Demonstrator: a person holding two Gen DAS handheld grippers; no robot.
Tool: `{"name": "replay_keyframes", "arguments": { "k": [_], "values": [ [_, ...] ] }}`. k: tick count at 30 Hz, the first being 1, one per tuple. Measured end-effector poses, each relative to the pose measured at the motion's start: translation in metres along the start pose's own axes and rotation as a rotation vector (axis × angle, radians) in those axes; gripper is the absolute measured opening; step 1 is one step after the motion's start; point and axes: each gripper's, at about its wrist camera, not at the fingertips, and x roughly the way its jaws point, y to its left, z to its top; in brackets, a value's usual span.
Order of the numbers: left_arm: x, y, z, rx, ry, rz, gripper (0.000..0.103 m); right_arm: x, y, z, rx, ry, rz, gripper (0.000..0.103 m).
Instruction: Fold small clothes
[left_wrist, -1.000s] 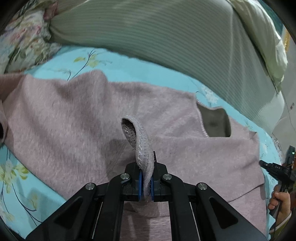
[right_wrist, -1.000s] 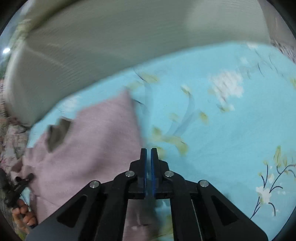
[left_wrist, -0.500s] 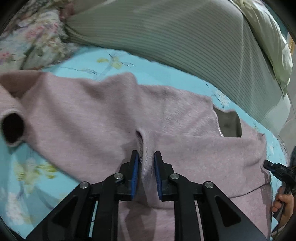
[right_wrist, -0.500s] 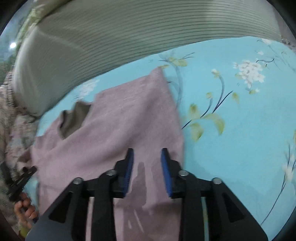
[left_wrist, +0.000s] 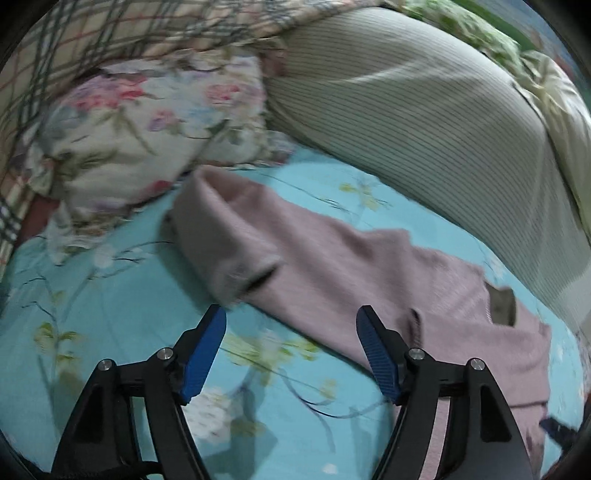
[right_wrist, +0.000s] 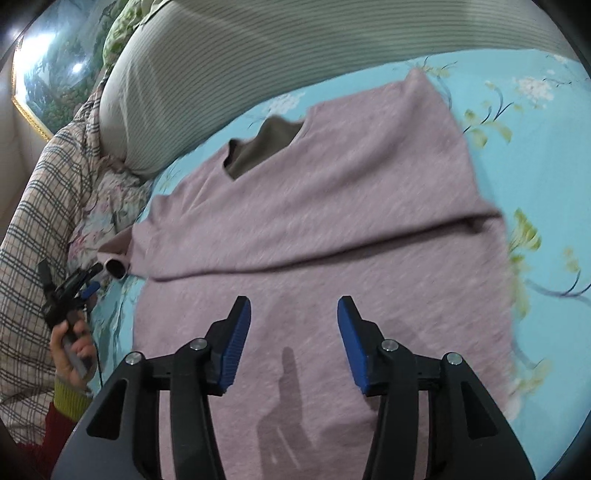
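A small pink knit sweater (right_wrist: 332, 206) lies flat on the turquoise floral bed sheet (right_wrist: 546, 184), neckline towards the pillows, with one sleeve folded across its body. In the left wrist view the sweater (left_wrist: 332, 258) stretches to the right and its other sleeve (left_wrist: 221, 229) lies out to the left. My left gripper (left_wrist: 290, 325) is open and empty, just in front of that sleeve's cuff. My right gripper (right_wrist: 293, 314) is open and empty above the lower body of the sweater. The left gripper also shows in the right wrist view (right_wrist: 70, 291), beside the sleeve cuff.
A long striped bolster (left_wrist: 443, 122) lies along the far side of the bed. A floral pillow (left_wrist: 147, 129) and a plaid blanket (right_wrist: 33, 236) lie at the head end, close to the loose sleeve.
Both grippers have opened and let go of the sweater. The left one has swung left towards the loose sleeve; the right one has drawn back over the sweater's body.
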Motion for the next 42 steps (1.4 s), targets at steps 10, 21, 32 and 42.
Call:
{"name": "replay_keyframes", "arguments": {
  "k": [10,21,32,42],
  "values": [
    [0.067,0.026,0.029,-0.07,0.067,0.149,0.039,0.012,0.017,-0.01,-0.013,0.031,0.021,0.05],
    [0.007,-0.039,0.019,0.076,0.004,-0.136,0.0,0.011,0.027,-0.019,-0.021,0.037,0.06,0.05],
    [-0.025,-0.23,-0.047,0.325,0.13,-0.517,0.0,-0.026,-0.001,-0.018,0.047,-0.055,0.034,0.05],
    [0.048,-0.34,-0.119,0.412,0.318,-0.591,0.002,-0.043,-0.035,-0.004,0.119,-0.113,-0.015,0.05]
  ]
}}
